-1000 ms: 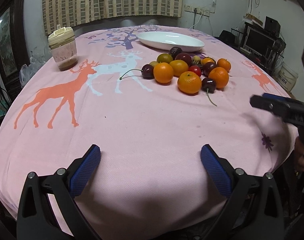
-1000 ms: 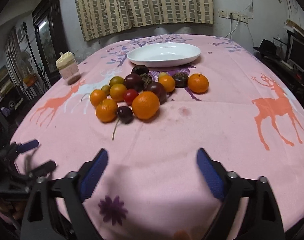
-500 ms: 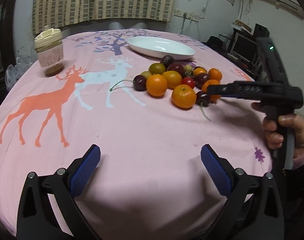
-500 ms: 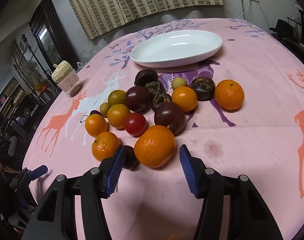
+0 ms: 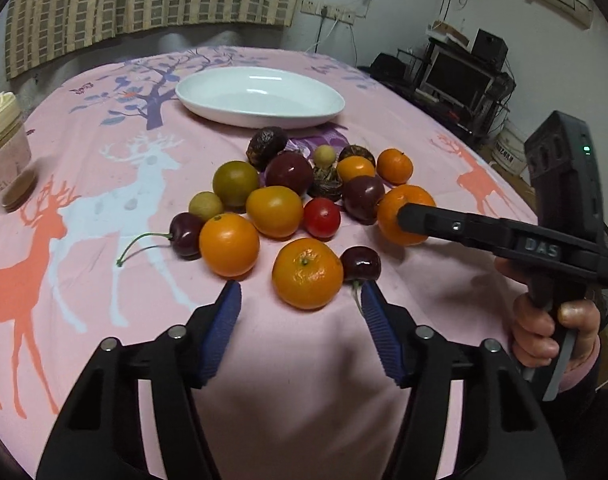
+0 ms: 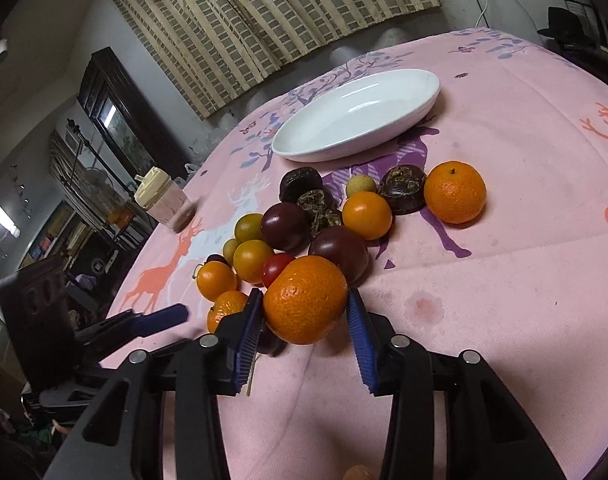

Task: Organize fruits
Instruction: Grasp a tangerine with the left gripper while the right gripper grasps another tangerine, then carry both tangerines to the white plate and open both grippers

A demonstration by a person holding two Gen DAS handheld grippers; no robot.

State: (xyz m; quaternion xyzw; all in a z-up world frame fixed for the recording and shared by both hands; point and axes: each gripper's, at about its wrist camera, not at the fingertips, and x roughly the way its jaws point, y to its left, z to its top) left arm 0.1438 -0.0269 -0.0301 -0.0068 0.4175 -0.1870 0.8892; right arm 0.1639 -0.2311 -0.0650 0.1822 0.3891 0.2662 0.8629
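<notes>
Your pink cloth [image 5: 104, 340] covers the table, with the white dish [image 5: 260, 96] at the far side and the fruit pile [image 5: 296, 192] just in front of it, none of it in the dish. Your right tongs [image 6: 304, 312] have their blue pads pressed on both sides of a big orange [image 6: 306, 298] at the pile's near edge. Your left tongs [image 5: 300, 304] stand wide open and hold nothing, just short of another orange [image 5: 307, 273] with a cherry [image 5: 361, 264] touching it.
</notes>
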